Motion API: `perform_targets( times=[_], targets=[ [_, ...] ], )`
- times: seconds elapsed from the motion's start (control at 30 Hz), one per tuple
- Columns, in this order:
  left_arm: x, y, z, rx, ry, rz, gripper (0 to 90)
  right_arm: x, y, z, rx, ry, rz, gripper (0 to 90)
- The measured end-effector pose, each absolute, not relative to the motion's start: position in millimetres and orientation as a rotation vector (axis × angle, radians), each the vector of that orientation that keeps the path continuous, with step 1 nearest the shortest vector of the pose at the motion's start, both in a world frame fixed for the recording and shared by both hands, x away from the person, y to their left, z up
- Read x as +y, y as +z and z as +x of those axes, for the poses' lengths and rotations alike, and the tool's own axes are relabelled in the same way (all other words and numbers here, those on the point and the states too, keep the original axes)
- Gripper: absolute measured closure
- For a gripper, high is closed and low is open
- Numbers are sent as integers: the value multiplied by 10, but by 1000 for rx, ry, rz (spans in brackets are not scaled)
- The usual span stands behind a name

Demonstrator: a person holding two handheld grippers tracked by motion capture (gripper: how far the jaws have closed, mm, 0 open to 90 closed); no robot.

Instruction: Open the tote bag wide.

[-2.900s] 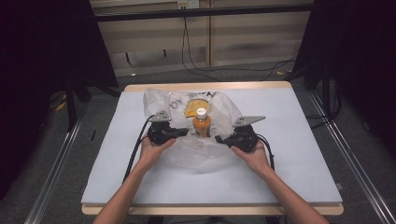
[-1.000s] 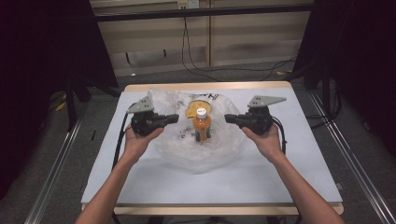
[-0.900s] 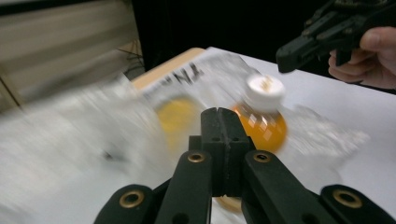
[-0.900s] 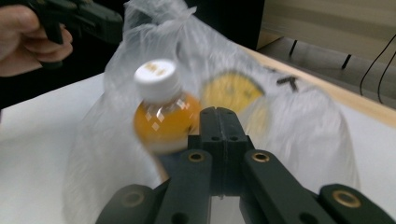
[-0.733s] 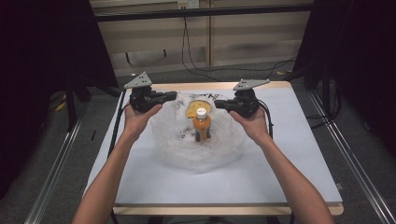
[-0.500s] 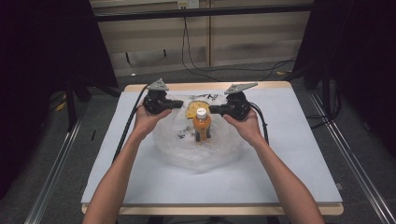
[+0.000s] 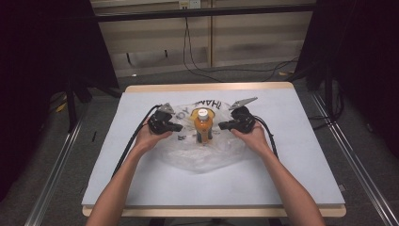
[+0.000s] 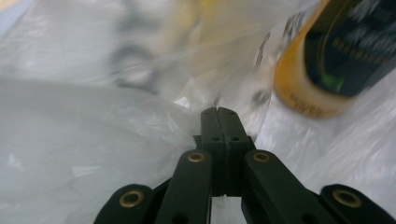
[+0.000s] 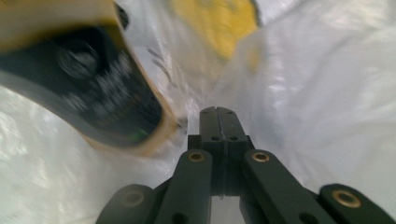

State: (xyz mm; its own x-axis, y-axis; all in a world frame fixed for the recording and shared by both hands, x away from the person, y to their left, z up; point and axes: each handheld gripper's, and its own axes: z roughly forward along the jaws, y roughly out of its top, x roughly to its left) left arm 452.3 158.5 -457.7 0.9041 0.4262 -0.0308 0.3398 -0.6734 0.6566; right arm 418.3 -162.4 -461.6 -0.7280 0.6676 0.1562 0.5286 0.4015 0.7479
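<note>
The table point(image 7: 141, 188) carried a clear plastic bag point(image 7: 202, 157) spread flat on its white top, and an orange-drink bottle point(image 7: 203, 126) stood upright on the bag near the bag's far end, its white cap up. Measured against that bottle, both hands had changed place within the last second: from well out to either side and farther up the table they had come inward and down, so that the left gripper point(image 7: 176, 127) lay just to the bottle's left and the right gripper point(image 7: 222, 125) just to its right, each pointing at the bottle across a small gap. In the left gripper view the left gripper point(image 8: 219, 110) showed its jaws pressed flat together, a thin wisp of film seeming to rise from the seam, the bottle point(image 8: 327, 60) up and to the right of the tips. In the right gripper view the right gripper point(image 9: 218, 110) was closed the same way, with bag film around the tips and the bottle point(image 9: 93, 79) close on the left; whether film was truly pinched there I could not tell. The inward, downward move suggested the bag's sides were being gathered around the bottle, a step that looked only begun, since the bag still lay mostly flat.
</note>
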Motion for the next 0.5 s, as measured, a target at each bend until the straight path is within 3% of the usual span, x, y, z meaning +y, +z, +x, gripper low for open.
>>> perform_targets(
  times=[0.5],
  targets=[
    [1821,-4799,4341,601,129,2312,900,-2027,-4902,4134,2407,1147,1182,900]
  ],
)
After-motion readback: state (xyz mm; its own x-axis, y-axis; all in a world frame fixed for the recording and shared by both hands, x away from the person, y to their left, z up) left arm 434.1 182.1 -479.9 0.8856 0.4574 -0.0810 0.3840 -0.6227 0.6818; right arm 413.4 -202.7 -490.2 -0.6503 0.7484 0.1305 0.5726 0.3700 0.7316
